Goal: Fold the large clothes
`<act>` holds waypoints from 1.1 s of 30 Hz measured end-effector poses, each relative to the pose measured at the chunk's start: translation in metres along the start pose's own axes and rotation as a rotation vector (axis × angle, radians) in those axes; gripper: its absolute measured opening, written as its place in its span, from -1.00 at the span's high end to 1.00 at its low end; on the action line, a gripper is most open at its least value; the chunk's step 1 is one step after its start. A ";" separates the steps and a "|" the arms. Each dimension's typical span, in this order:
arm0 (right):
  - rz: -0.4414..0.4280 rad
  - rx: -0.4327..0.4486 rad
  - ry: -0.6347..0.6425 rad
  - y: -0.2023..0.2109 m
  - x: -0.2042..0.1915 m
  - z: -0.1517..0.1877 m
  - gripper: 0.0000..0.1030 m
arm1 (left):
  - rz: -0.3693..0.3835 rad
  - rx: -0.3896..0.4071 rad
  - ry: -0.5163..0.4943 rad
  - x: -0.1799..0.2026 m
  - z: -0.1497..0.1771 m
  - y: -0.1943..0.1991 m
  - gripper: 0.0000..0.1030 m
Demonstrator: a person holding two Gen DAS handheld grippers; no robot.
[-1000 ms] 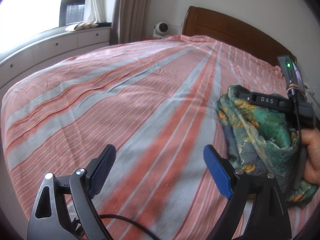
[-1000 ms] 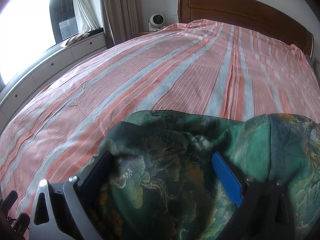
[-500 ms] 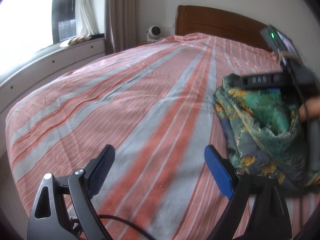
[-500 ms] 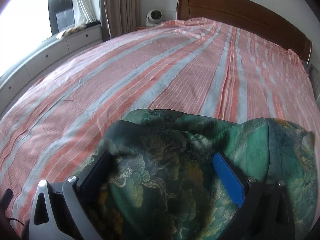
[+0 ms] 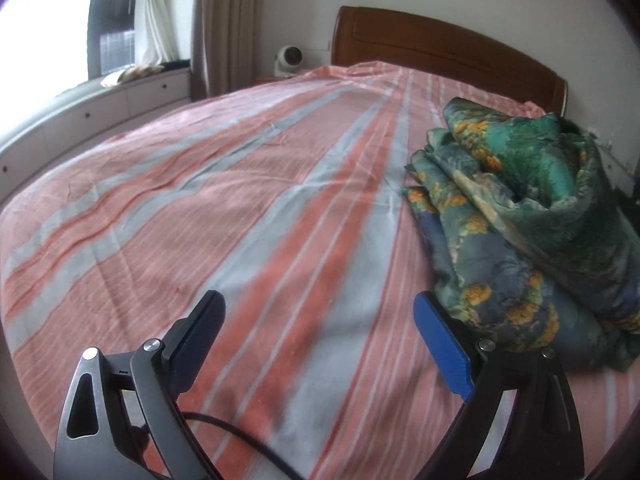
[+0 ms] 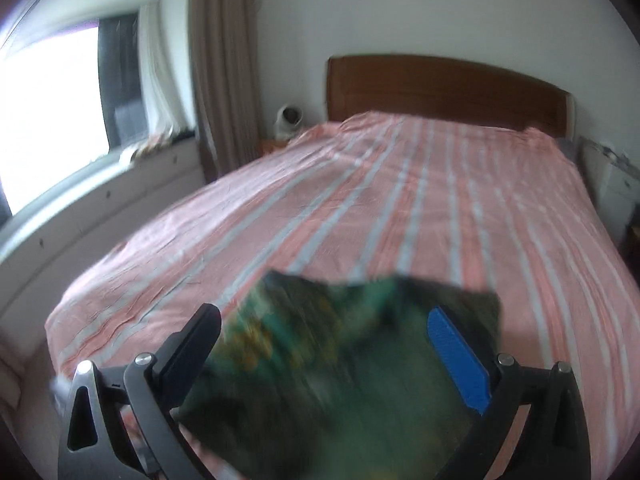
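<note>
A: Left wrist view?
B: Folded green floral garment [image 5: 532,216] at right of frame, long axis toward the headboard [image 5: 448,46], lying on striped bed [image 5: 224,200]. Left gripper [image 5: 320,334] opening wide, nothing between.

A: Right wrist view?
B: Garment blurred at bottom centre. Right gripper [image 6: 324,354] wide, pads apart from cloth.

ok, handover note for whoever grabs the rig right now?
Left gripper: over the striped bedsheet, jaws opening, nothing between them.
Right gripper: jaws wide above the green floral garment, not gripping it; that view is blurred.
Garment: rumpled, loosely layered heap on the sheet, right of the left gripper.
Done: no neat fold visible.
Left: spread it flat, then fold.
</note>
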State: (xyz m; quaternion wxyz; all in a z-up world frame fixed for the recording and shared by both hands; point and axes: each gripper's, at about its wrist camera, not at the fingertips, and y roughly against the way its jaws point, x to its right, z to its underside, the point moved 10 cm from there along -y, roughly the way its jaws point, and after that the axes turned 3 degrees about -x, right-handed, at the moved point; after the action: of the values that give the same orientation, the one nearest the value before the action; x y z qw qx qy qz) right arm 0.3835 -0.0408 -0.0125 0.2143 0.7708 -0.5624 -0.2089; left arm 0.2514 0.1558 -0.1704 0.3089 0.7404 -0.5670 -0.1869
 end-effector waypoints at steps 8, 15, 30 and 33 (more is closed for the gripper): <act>0.142 -0.177 -0.121 0.063 0.099 0.215 -0.98 | 0.183 -0.031 0.018 0.016 -0.032 0.025 -0.86; 0.116 -0.197 -0.207 0.079 0.138 0.233 -0.98 | 0.732 -0.289 0.146 0.083 -0.106 0.014 -0.89; -0.568 -0.356 -0.670 -0.086 0.111 0.152 -0.99 | 0.529 -0.614 -0.036 0.119 -0.031 -0.096 -0.99; -0.410 -0.436 -0.486 -0.109 0.098 0.136 -0.72 | 0.576 -0.653 0.026 0.130 -0.026 -0.095 -0.84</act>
State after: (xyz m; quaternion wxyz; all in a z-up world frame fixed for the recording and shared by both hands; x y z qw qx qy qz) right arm 0.4193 -0.1171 -0.1936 0.1875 0.7316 -0.3733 -0.5388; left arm 0.3741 0.0538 -0.2052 0.5736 0.4176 -0.6577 -0.2531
